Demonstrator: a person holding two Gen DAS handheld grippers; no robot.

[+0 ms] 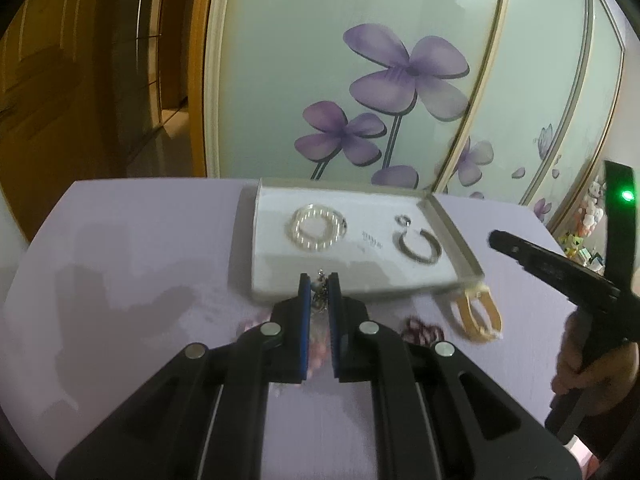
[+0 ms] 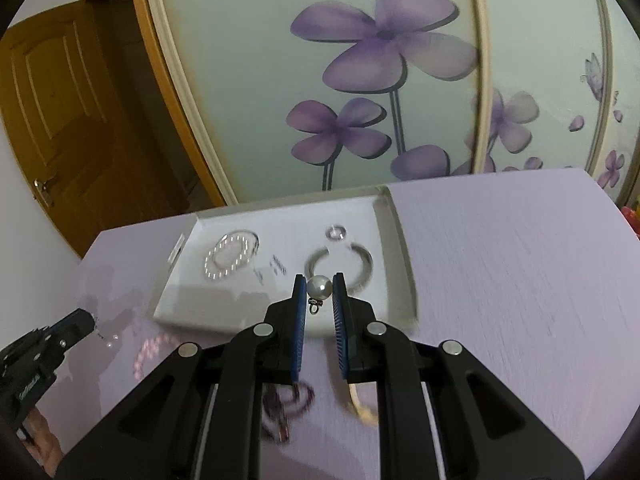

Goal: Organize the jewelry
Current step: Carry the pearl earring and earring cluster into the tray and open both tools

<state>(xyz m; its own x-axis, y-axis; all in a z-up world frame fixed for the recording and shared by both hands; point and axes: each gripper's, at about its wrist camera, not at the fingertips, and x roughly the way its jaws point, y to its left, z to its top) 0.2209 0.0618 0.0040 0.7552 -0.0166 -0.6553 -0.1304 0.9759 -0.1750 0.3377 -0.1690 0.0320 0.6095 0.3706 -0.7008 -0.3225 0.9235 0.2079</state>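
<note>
A white tray (image 1: pixel 452 236) on the lilac table holds a pearl bracelet (image 1: pixel 316 227), a small ring (image 1: pixel 403 221) and a dark open bangle (image 1: pixel 419 247). My left gripper (image 1: pixel 320 286) is shut on a small silver chain piece with beads (image 1: pixel 320 292), held just before the tray's near edge. My right gripper (image 2: pixel 319 286) is shut on a pearl earring (image 2: pixel 319 287), held above the tray (image 2: pixel 396 224) near the bangle (image 2: pixel 362 268). The bracelet (image 2: pixel 232 254) and ring (image 2: pixel 337 233) lie beyond.
A gold bangle (image 1: pixel 478 314) and a dark red bead bracelet (image 1: pixel 424 330) lie on the table before the tray. A pink bead bracelet (image 2: pixel 150 350) lies nearer the left. A flowered sliding door stands behind the table, a wooden door to the left.
</note>
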